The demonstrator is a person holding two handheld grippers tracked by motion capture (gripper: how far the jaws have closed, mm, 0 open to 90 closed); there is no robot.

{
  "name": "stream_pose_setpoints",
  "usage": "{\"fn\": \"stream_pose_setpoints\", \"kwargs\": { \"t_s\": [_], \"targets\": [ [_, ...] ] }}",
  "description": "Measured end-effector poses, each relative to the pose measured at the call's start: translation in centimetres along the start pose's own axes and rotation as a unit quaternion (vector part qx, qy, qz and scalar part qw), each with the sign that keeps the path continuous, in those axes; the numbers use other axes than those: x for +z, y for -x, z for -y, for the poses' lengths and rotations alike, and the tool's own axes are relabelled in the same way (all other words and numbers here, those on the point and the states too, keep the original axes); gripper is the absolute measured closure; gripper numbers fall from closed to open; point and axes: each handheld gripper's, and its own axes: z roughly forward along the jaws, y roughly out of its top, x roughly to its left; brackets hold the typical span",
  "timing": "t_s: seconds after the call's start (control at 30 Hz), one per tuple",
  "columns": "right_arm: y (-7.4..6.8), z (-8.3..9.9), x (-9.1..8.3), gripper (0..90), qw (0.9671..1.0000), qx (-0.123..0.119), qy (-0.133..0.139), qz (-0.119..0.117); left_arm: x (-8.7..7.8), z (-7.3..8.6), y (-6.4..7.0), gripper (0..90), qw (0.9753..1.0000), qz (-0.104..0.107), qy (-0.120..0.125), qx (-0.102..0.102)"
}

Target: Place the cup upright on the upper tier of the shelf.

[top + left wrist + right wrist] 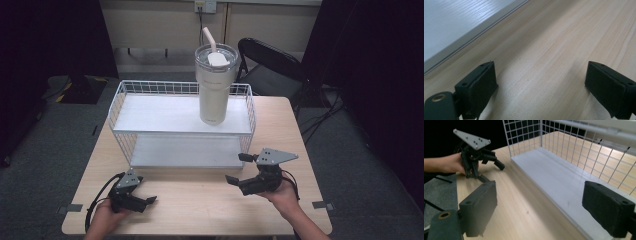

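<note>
High view shows the left gripper and right gripper gaping wide, empty, low over the pale wooden table before a white wire two-tier rack bearing a cream lidded tumbler.

bare table in front, wire rack behind

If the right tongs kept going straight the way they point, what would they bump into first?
Probably the left tongs. The right tongs point leftward across the table, along the front of the white wire shelf, whose bottom board sits close on one side. Depth is hard to judge.
</note>
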Motion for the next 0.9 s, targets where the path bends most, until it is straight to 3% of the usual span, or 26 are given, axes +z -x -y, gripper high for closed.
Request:
{"fn": "stream_pose_setpoints", "kwargs": {
  "t_s": [0.4,0.9],
  "targets": [
    [0.4,3.2,0.1,12.4,0.9993,-0.007,-0.037,-0.005,0.0,0.0,0.0,9.7,1.0,0.0,0.0,0.0],
    [2.2,6.1,-1.1,12.5,0.9977,0.003,-0.062,0.026,0.0,0.0,0.0,9.7,1.0,-0.001,0.0,0.0]
  ]
}}
